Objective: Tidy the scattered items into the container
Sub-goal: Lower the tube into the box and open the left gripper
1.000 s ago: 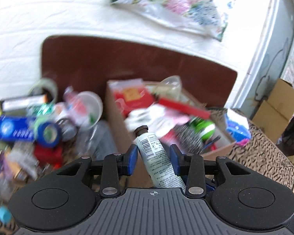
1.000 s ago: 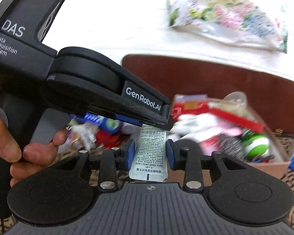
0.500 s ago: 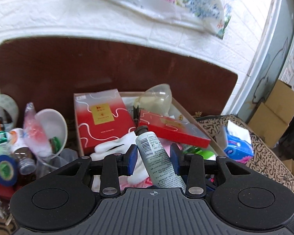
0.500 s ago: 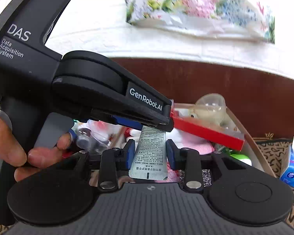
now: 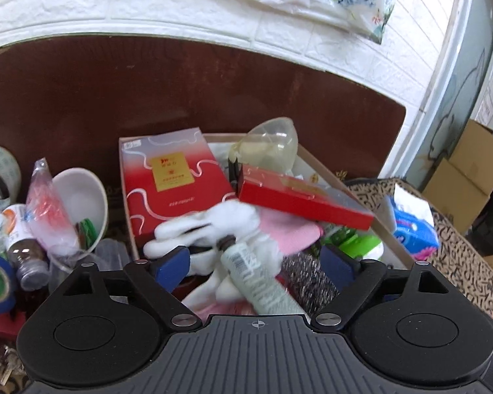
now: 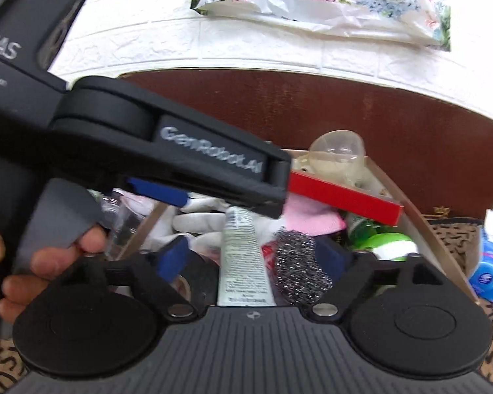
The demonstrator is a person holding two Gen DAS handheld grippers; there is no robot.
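A: Where is the tube point(image 5: 259, 281) in relation to the cardboard box point(image 5: 346, 182)?

B: Over the box's near end, cap pointing at the white glove point(image 5: 213, 226) inside (the picture is blurred, so I cannot tell whether it rests on the pile).

A: And the left gripper point(image 5: 255, 264)?

B: Spread wide above the box; both blue pads point(image 5: 171, 263) stand clear of the tube, gripping nothing.

A: The right gripper point(image 6: 251, 256)?

B: Also wide open at the box's near edge, the tube point(image 6: 243, 256) lying loose between its fingers beside the steel scourer point(image 6: 300, 271). A red carton point(image 5: 304, 202) lies across the box, a white bowl point(image 5: 82, 203) left of it.
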